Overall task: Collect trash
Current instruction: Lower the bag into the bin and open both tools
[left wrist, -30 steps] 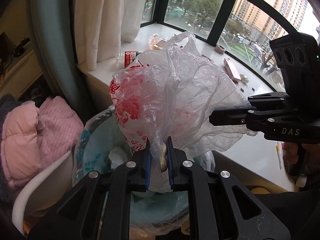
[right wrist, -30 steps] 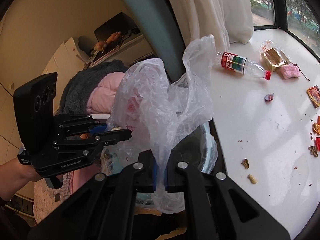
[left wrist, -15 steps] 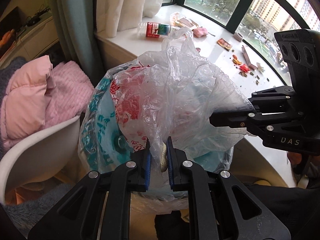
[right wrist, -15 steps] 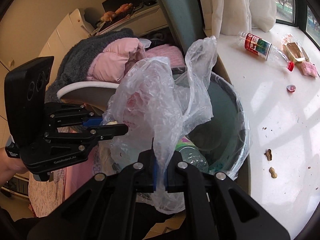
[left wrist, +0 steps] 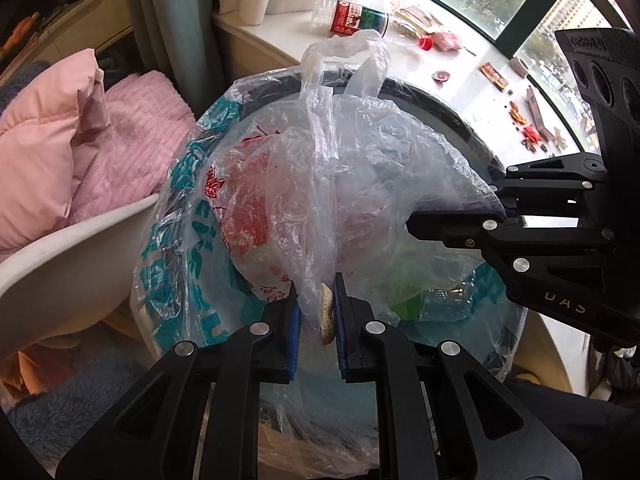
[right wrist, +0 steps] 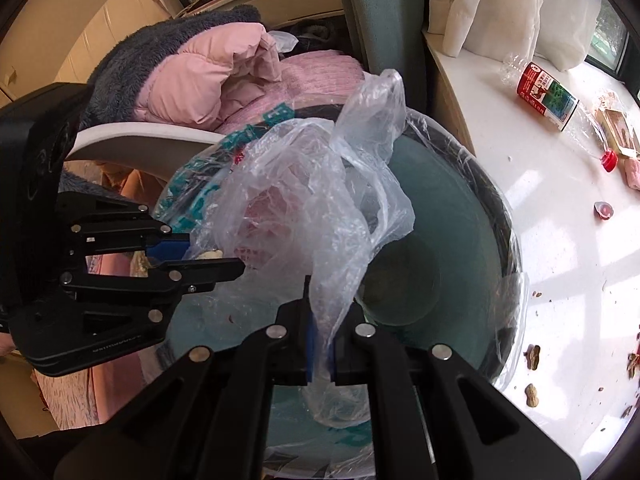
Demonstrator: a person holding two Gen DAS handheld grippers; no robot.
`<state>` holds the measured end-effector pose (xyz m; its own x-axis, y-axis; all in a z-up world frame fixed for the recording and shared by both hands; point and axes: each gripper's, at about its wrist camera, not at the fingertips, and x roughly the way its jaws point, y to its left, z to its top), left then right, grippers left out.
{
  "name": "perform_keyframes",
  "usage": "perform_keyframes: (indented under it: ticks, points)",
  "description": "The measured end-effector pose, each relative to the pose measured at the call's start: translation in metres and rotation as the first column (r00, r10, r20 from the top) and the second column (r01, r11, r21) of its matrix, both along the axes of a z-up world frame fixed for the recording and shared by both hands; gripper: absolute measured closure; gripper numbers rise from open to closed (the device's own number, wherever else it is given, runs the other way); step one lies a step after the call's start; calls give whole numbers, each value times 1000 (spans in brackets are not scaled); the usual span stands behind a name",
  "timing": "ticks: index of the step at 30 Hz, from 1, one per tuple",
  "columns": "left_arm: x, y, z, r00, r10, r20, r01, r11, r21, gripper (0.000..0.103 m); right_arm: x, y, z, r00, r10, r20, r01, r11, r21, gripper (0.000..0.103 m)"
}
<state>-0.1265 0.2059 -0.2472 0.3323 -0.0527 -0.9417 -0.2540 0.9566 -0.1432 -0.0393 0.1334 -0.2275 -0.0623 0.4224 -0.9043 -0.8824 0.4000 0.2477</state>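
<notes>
Plastic bag (left wrist: 320, 184) — both grippers' jaws clenched on its edges — hangs over the bin rim (left wrist: 448, 104).

One bag (left wrist: 340, 184), one bin (right wrist: 508, 240), two tools (left wrist: 316, 312).

A pink puffy jacket (right wrist: 208, 76) lies heaped with a pink ribbed blanket (left wrist: 132, 140) and a grey fleece (right wrist: 132, 56) on a white chair (left wrist: 68, 256), whose curved rim (right wrist: 140, 144) shows below the pile. A teal curtain (left wrist: 160, 28) hangs beside white curtains (right wrist: 500, 4) at the window. Through the dark-framed window (left wrist: 532, 20) stand trees and apartment blocks. Behind the chair sits a cream cabinet (right wrist: 100, 20) with clutter on top.
</notes>
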Motion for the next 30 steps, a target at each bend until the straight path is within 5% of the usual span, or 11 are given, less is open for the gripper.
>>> perform_keyframes:
  ticks: [20,22,25,27,29,30]
  points:
    - [22,3,-29,997,-25,-68,25,1000,-6,85,15,15,-20,996,79,39,-76,994,-74,94]
    - [20,-1,-26,998,-36,-59,37,999,9,77,14,12,-13,994,81,68,-77,995,-60,79]
    - [15,-7,-19,997,-68,-35,69,997,19,65,14,1,1,994,62,91,-61,998,-16,30]
    - [10,-12,-11,995,-95,-7,95,995,31,46,14,-8,12,995,42,96,-43,999,15,24]
    - [3,-17,-1,993,-115,23,114,993,43,13,15,-18,23,994,15,105,-21,999,51,18]
    - [0,-18,3,992,-122,40,121,992,35,10,15,-26,28,994,-3,107,-5,997,72,15]
